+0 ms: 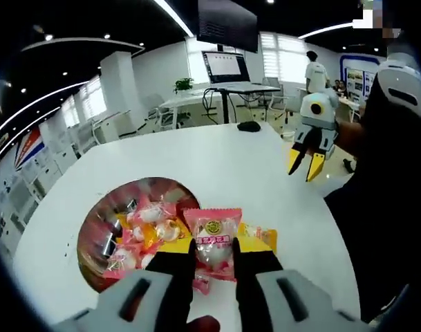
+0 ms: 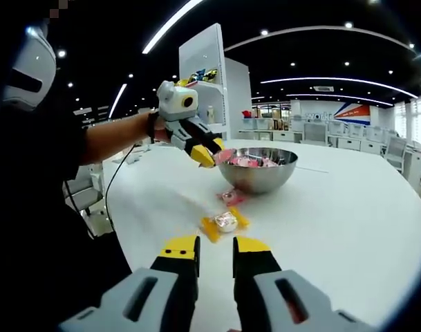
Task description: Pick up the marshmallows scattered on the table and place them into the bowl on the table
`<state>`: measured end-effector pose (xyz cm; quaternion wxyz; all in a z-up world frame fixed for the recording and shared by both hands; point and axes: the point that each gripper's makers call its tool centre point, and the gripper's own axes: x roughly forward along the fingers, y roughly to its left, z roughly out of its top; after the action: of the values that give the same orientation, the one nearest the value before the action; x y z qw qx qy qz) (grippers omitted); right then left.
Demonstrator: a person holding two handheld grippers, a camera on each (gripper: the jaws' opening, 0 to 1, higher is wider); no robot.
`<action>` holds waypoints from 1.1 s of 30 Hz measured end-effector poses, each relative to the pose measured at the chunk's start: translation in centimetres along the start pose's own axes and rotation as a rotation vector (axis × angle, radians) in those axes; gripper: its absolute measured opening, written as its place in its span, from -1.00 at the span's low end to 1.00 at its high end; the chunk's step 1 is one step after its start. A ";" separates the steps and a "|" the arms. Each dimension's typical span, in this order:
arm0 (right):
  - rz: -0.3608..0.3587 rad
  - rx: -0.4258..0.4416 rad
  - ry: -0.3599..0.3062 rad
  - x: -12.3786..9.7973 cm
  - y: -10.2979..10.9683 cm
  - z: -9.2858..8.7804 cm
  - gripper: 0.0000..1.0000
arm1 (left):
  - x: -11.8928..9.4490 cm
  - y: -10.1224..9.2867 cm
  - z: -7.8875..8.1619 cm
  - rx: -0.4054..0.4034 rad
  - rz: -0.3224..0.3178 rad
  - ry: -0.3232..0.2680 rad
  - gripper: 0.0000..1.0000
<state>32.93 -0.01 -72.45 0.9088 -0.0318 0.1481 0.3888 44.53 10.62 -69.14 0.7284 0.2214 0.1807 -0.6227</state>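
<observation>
Marshmallows in pink and yellow wrappers are filling the metal bowl point(image 2: 257, 168) on the white tabletop point(image 2: 348, 214). The left gripper point(image 1: 213, 257) is clamping a pink marshmallow packet point(image 1: 215, 235) just beside the bowl's rim. The right gripper point(image 2: 216, 250) is hovering with jaws apart near a yellow-wrapped marshmallow point(image 2: 225, 223) and a pink one point(image 2: 232, 198) lying on the tabletop

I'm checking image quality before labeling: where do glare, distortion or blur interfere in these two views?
Left gripper view: fisheye bends the table edge; window light washes out the background; the pink packet in the left claw stays sharp. Right gripper view: ceiling strips curve; the steel bowl shows soft reflections; the yellow-wrapped marshmallow looks slightly blurred.
</observation>
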 end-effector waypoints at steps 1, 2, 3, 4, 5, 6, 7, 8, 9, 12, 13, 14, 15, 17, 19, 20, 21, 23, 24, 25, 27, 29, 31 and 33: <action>0.000 0.001 0.001 0.0 0.0 0.0 -0.61 | -0.1 0.1 0.1 -0.006 0.005 -0.004 -0.54; -0.001 0.001 0.002 0.0 -0.1 -0.1 -0.61 | -0.1 0.2 0.1 -0.012 0.011 -0.007 -0.54; -0.001 0.001 0.002 0.0 -0.1 -0.1 -0.61 | -0.1 0.3 0.2 -0.014 0.013 -0.008 -0.54; 0.001 0.001 0.003 0.1 -0.1 -0.1 -0.62 | -0.2 0.5 0.3 -0.026 0.023 -0.015 -0.54; 0.002 0.001 0.004 0.2 -0.1 -0.1 -0.62 | -0.3 0.8 0.4 -0.037 0.034 -0.022 -0.54; 0.004 0.001 0.004 0.2 -0.1 -0.1 -0.62 | -0.4 1.0 0.5 -0.049 0.044 -0.028 -0.54; 0.006 0.001 0.005 0.3 0.0 -0.1 -0.62 | -0.5 1.4 0.6 -0.066 0.061 -0.038 -0.54; 0.007 0.000 0.006 0.3 0.0 -0.2 -0.62 | -0.6 1.9 0.8 -0.082 0.081 -0.048 -0.54; 0.008 0.000 0.007 0.3 0.0 -0.2 -0.62 | -0.7 2.5 0.8 -0.103 0.100 -0.057 -0.54; 0.011 0.004 0.009 0.4 0.1 -0.4 -0.62 | -1.0 4.9 0.9 -0.186 0.199 -0.074 -0.54; 0.011 0.005 0.009 0.4 0.1 -0.4 -0.62 | -1.0 5.6 0.8 -0.202 0.223 -0.070 -0.54; 0.011 0.006 0.010 0.5 0.1 -0.5 -0.62 | -1.0 6.2 0.6 -0.218 0.247 -0.067 -0.54; 0.012 0.008 0.012 0.5 0.1 -0.6 -0.62 | -1.0 6.9 0.4 -0.234 0.271 -0.063 -0.54; 0.013 0.010 0.013 0.5 0.2 -0.7 -0.62 | -1.0 7.9 0.1 -0.254 0.305 -0.062 -0.54; 0.014 0.015 0.013 0.5 0.2 -0.8 -0.62 | -0.9 8.2 0.1 -0.258 0.317 -0.064 -0.54; 0.013 0.016 0.014 0.5 0.2 -0.9 -0.62 | -0.8 8.3 0.2 -0.260 0.318 -0.068 -0.54; 0.012 0.016 0.015 0.5 0.1 -0.9 -0.62 | -0.7 7.9 0.3 -0.259 0.319 -0.070 -0.54; 0.009 0.019 0.015 0.5 0.0 -0.9 -0.62 | -0.5 7.6 0.5 -0.253 0.326 -0.068 -0.54; 0.008 0.021 0.015 0.5 0.0 -0.9 -0.62 | -0.4 7.7 0.5 -0.249 0.334 -0.065 -0.54; 0.007 0.022 0.014 0.5 -0.1 -0.9 -0.62 | -0.5 7.9 0.5 -0.249 0.344 -0.063 -0.54; 0.007 0.023 0.014 0.5 -0.1 -1.0 -0.62 | -0.5 8.2 0.6 -0.258 0.355 -0.070 -0.54; 0.010 0.024 0.014 0.6 -0.1 -1.0 -0.62 | -0.5 8.4 0.6 -0.268 0.361 -0.074 -0.53; 0.014 0.026 0.014 0.6 0.0 -1.1 -0.62 | -0.5 8.6 0.5 -0.276 0.371 -0.071 -0.50; 0.015 0.028 0.014 0.7 0.0 -1.2 -0.62 | -0.6 9.3 -0.1 -0.295 0.416 -0.061 -0.25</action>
<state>33.06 0.26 -73.80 0.9051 -0.0206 0.1603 0.3933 53.64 12.31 -67.97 0.8703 0.1262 0.1982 -0.4329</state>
